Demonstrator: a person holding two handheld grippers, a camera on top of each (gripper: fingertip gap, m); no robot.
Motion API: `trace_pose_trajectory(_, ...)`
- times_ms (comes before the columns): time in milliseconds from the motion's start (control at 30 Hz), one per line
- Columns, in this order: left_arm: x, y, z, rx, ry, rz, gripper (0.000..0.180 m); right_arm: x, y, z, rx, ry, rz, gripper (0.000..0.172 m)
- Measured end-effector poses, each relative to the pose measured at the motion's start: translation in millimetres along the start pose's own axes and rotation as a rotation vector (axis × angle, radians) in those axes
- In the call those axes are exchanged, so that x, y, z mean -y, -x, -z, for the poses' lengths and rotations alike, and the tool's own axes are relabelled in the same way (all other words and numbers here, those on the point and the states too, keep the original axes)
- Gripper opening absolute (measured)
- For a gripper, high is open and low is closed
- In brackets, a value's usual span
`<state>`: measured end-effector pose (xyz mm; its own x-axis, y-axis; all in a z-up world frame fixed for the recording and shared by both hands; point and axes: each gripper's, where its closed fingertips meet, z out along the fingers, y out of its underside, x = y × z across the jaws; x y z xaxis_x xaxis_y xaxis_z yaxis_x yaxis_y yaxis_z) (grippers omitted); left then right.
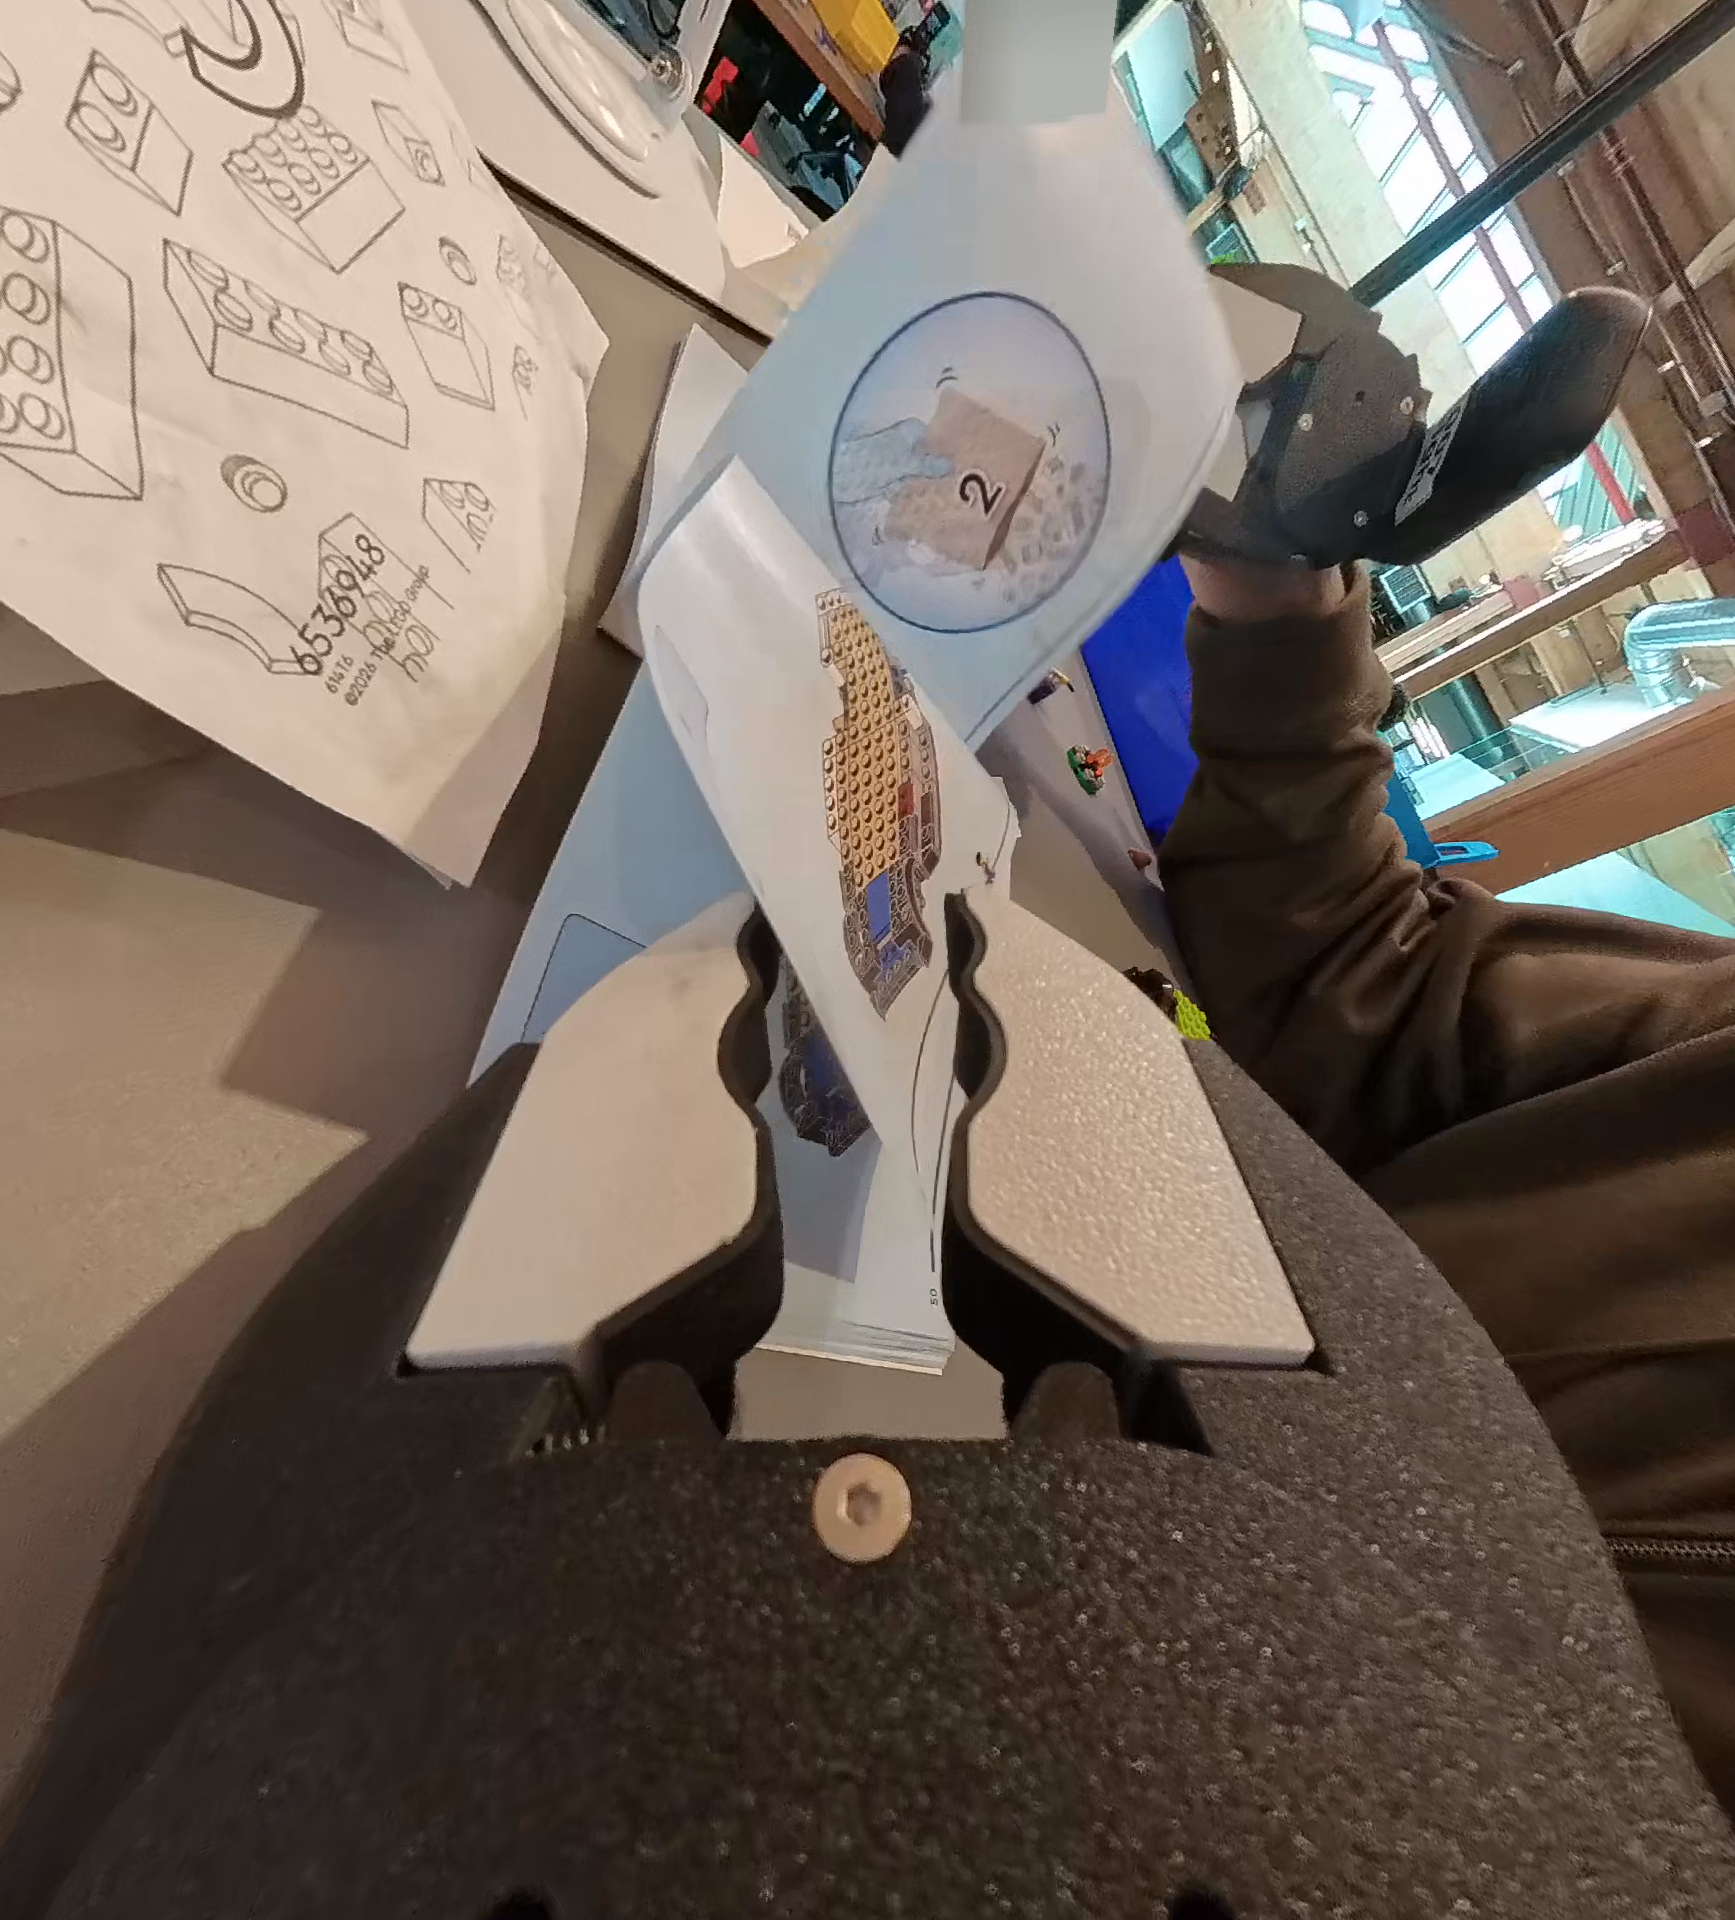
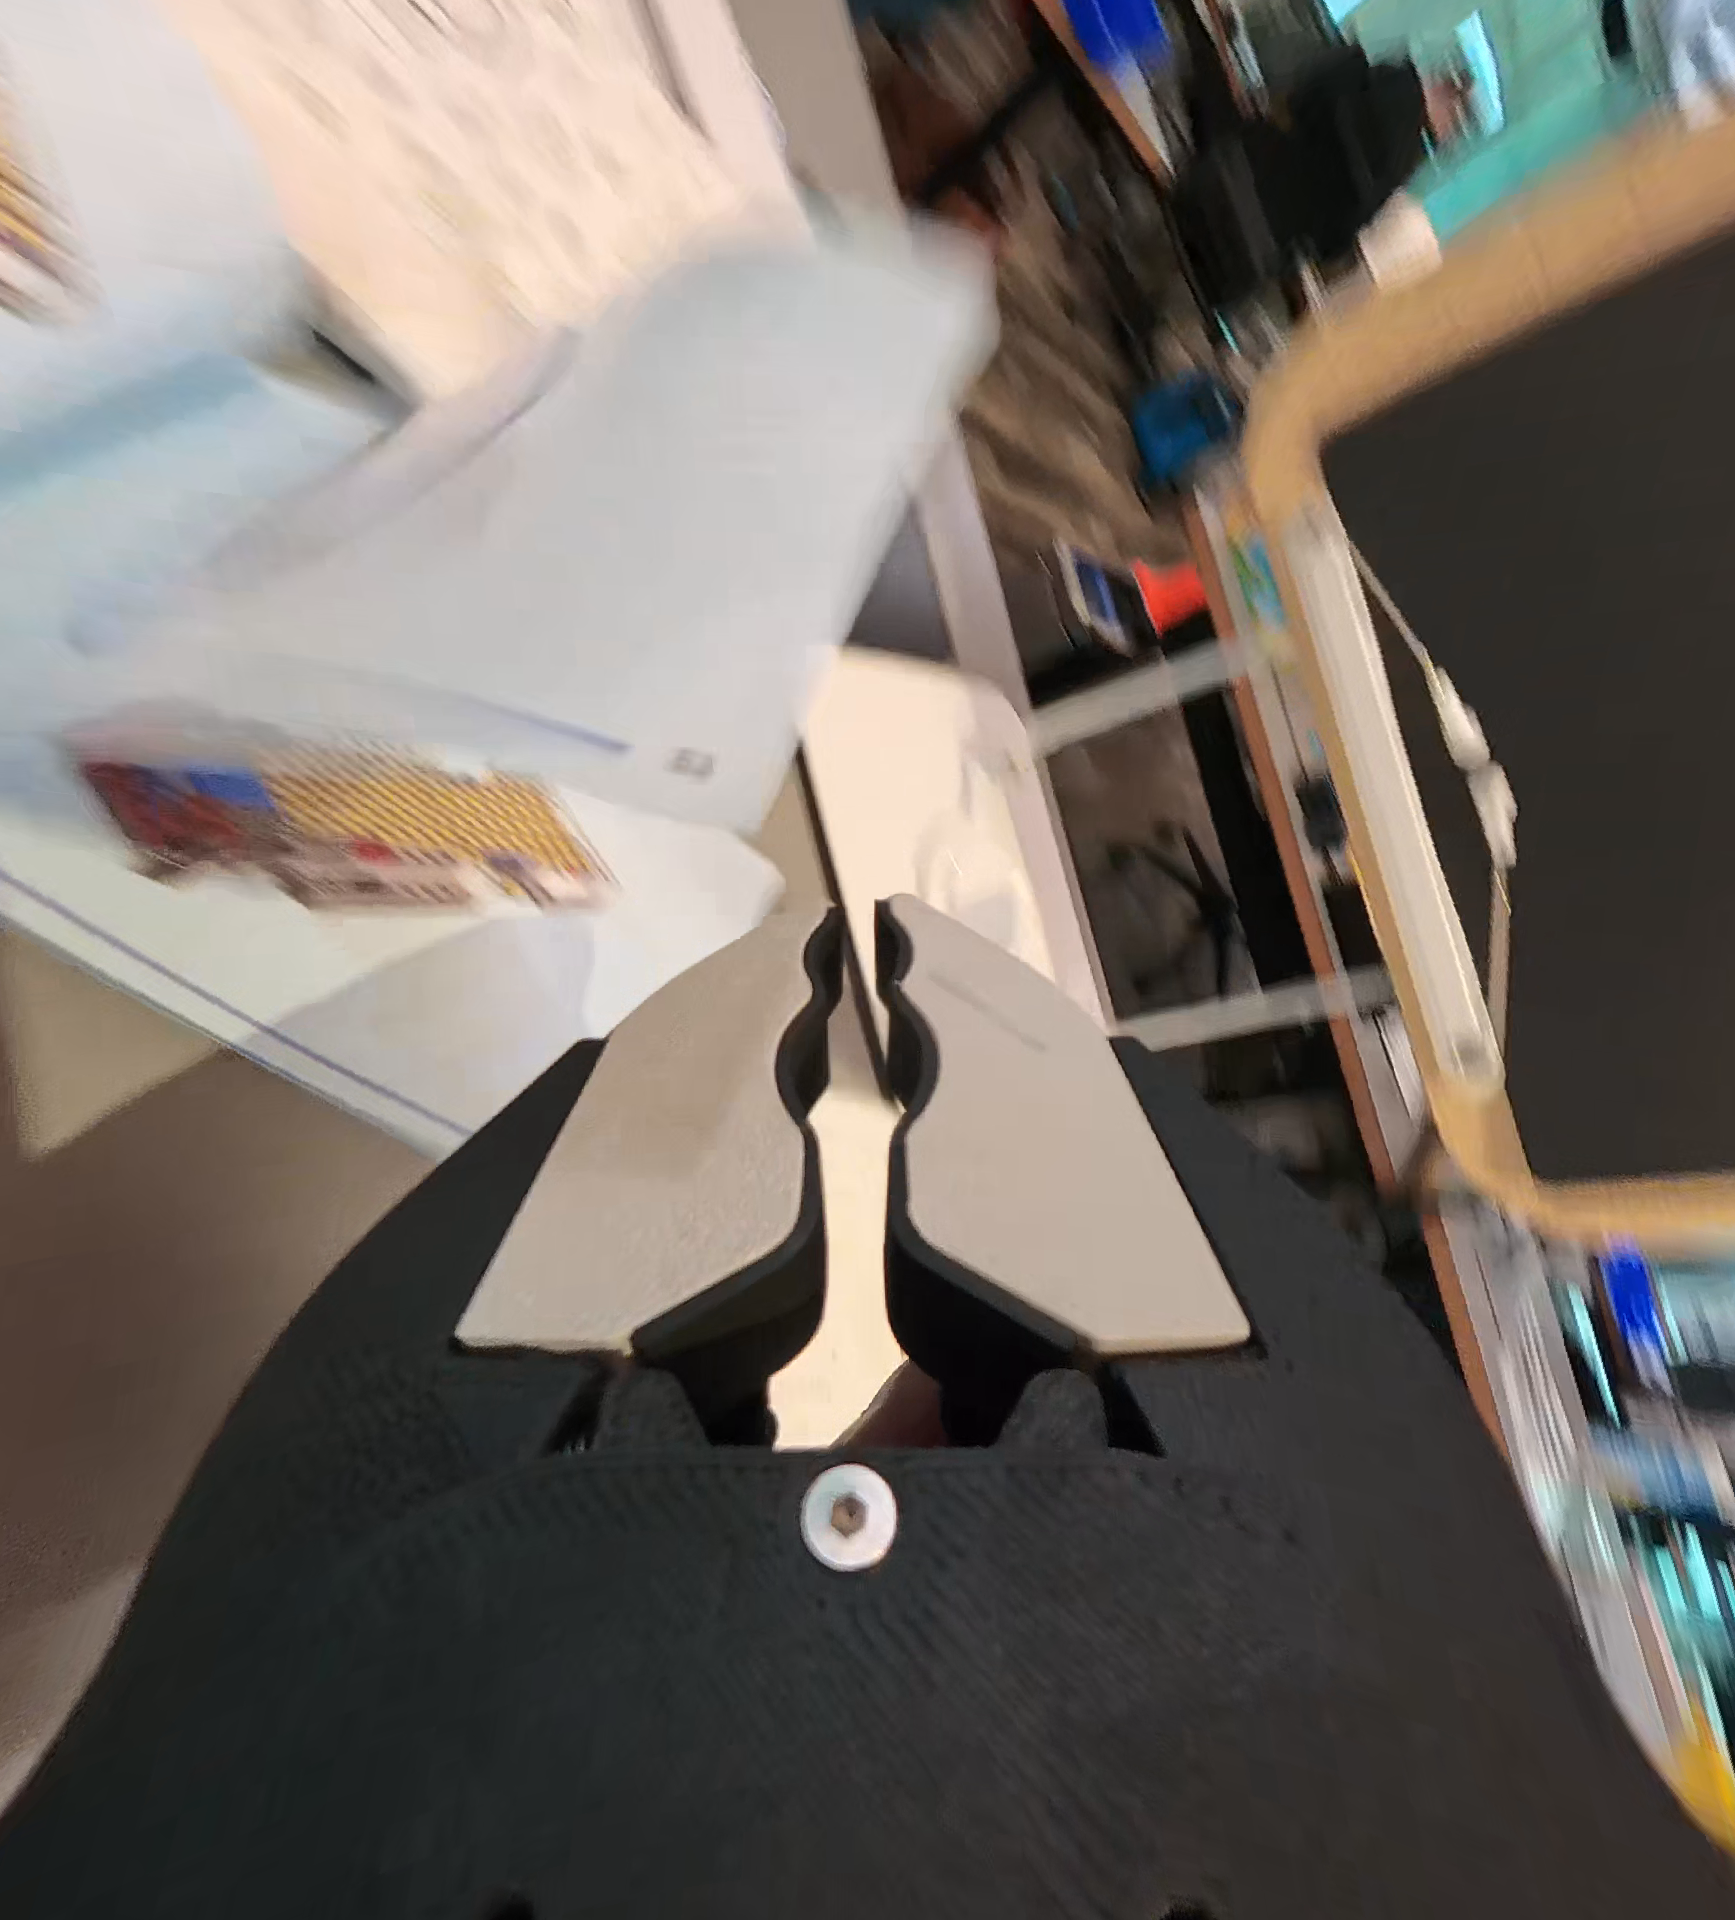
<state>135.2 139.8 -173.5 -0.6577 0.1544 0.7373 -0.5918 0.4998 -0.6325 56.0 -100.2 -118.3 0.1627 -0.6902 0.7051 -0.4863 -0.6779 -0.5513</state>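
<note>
Left gripper [image 1: 858, 914] jaws half-open astride instruction booklet [image 1: 873, 727], not pinching. Right gripper [image 2: 858, 920] jaws narrow, bare. Risk: raised page [image 1: 998, 312] at 12 o'clock, seemingly unheld, could flop back.

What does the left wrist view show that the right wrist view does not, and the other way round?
Only the left wrist view: a white sheet with brick drawings, a brown sleeve, the right tool at a lifted page, and the left tool open around the booklet.

Only the right wrist view: a dark board with a wooden edge, and the right tool's narrow gap.

Both: the booklet and the table.
</note>
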Motion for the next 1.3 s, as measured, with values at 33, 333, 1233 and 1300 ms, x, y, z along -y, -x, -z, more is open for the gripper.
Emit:
trace_pose_trajectory(33,0,1,0,0.004,0.001,0.000,0.032,-10,-5,3,-0.033,0.040,-0.024,0.007)
trace_pose_trajectory(333,-1,5,1,0.036,0.007,-0.015,0.032,-62,26,52,-0.068,0.202,-0.190,0.009)
trace_pose_trajectory(1233,-4,9,1,0.074,0.037,-0.046,0.032,-55,138,63,0.189,0.133,-0.445,0.015)
trace_pose_trajectory(1300,-3,9,2,0.080,0.034,-0.055,0.032,-55,137,63,0.189,0.130,-0.453,0.015)
